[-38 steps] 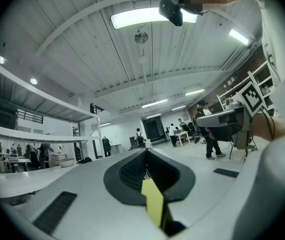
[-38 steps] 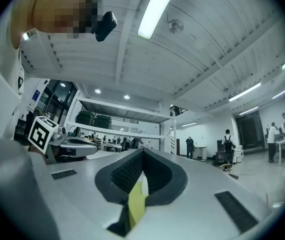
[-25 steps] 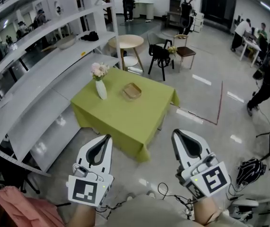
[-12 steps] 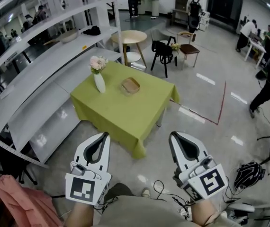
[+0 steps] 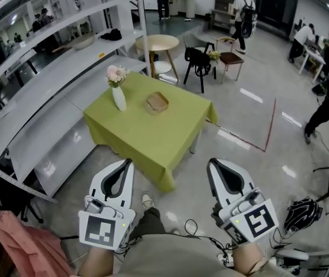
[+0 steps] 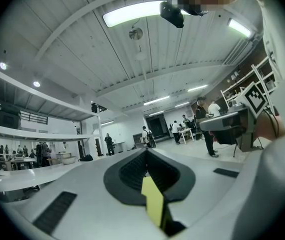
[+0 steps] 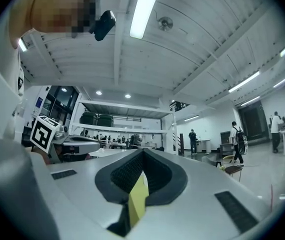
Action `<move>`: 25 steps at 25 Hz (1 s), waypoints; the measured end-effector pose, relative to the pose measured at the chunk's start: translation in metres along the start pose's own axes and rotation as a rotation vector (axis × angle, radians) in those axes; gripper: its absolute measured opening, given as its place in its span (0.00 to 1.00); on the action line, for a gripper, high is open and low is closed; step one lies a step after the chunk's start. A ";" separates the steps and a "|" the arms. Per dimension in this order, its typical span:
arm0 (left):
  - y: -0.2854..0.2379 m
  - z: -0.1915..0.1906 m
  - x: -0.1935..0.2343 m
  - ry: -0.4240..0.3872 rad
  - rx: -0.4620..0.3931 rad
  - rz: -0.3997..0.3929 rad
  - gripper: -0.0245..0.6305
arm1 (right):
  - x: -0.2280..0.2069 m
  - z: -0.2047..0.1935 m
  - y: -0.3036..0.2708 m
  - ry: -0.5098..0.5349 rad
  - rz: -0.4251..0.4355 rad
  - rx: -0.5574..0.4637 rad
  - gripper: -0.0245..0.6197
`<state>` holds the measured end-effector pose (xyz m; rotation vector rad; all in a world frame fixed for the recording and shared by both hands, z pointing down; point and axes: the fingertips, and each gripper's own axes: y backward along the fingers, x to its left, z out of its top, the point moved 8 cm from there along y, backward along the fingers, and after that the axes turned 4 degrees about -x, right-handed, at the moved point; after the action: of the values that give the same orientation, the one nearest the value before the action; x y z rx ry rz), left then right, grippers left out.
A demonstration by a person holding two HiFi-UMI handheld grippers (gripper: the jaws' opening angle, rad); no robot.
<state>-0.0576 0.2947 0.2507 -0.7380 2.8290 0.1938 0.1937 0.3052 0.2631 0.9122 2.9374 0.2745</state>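
Well beyond the left hand-held gripper (image 5: pixel 124 167) stands the green table (image 5: pixel 153 136).

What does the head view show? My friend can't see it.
Two white grippers, the left gripper and the right gripper, are held shut and empty above a grey floor. Ahead stands a square table with a lime-green cloth, bearing a white vase of pink flowers and a small wooden tray.

we count two claws, the left claw (image 5: pixel 120 180) and the right claw (image 5: pixel 227 178); two surfaces, a green-clothed surface (image 5: pixel 147 134) and a round surface (image 5: pixel 156 41); one vase of flowers (image 5: pixel 118 94); one shallow basket (image 5: pixel 157 103); two chairs, a black chair (image 5: pixel 196 59) and a wooden chair (image 5: pixel 229 59); at least five people (image 5: pixel 246 7).
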 end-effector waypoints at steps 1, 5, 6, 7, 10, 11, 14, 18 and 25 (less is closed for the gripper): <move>-0.003 -0.002 0.001 0.000 -0.001 -0.002 0.05 | -0.002 -0.002 -0.003 0.000 -0.001 0.003 0.05; -0.018 -0.009 0.009 0.003 0.001 -0.007 0.05 | -0.013 -0.009 -0.021 0.005 0.000 0.012 0.05; -0.023 -0.011 0.013 0.003 0.003 -0.007 0.05 | -0.016 -0.010 -0.026 0.005 0.000 0.013 0.05; -0.028 -0.013 0.016 0.003 0.004 -0.007 0.05 | -0.018 -0.013 -0.032 0.005 0.001 0.015 0.05; -0.044 -0.019 0.032 0.006 0.000 -0.006 0.05 | -0.025 -0.020 -0.055 0.002 0.002 0.024 0.05; -0.050 -0.021 0.038 0.006 -0.002 -0.008 0.05 | -0.028 -0.022 -0.064 0.001 0.002 0.027 0.05; -0.069 -0.028 0.055 0.005 0.005 -0.018 0.05 | -0.037 -0.029 -0.090 0.003 0.002 0.037 0.05; -0.102 -0.039 0.083 0.015 0.020 -0.030 0.05 | -0.052 -0.040 -0.131 -0.002 0.002 0.069 0.05; -0.174 -0.059 0.146 0.022 0.050 -0.073 0.05 | -0.080 -0.057 -0.215 -0.009 -0.015 0.120 0.05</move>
<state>-0.1059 0.0652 0.2603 -0.8352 2.8106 0.1032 0.1339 0.0771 0.2795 0.9017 2.9793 0.0937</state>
